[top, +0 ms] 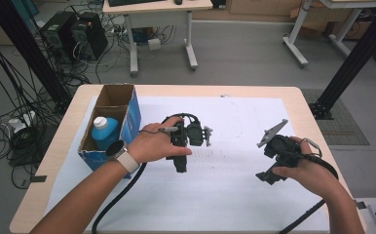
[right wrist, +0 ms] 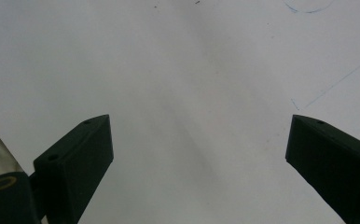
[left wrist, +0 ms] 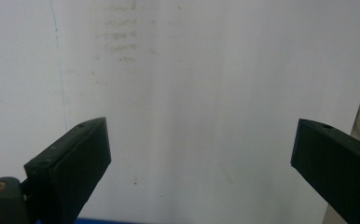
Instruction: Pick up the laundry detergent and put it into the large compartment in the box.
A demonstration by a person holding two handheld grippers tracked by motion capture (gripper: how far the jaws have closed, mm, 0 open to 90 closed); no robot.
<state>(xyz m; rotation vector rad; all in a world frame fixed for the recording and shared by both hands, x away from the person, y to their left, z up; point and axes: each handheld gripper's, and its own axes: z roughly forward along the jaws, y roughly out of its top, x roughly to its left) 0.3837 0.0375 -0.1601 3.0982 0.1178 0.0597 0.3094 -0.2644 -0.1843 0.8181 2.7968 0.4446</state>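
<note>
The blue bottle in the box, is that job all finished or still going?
The blue plastic bottle with a white cap already stands inside the open blue cardboard box. Nothing is in hand: the left gripper and right gripper both hang open over the white paper sheet. Nothing else lies loose there, so little seems left.

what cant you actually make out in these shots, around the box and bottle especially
- Blue bottle, high view: its lower part is hidden by the cardboard box wall.
- Box floor, high view: hidden by the walls and the bottle.
- Faint writing on the white sheet, left gripper view: too blurred to read.
</note>
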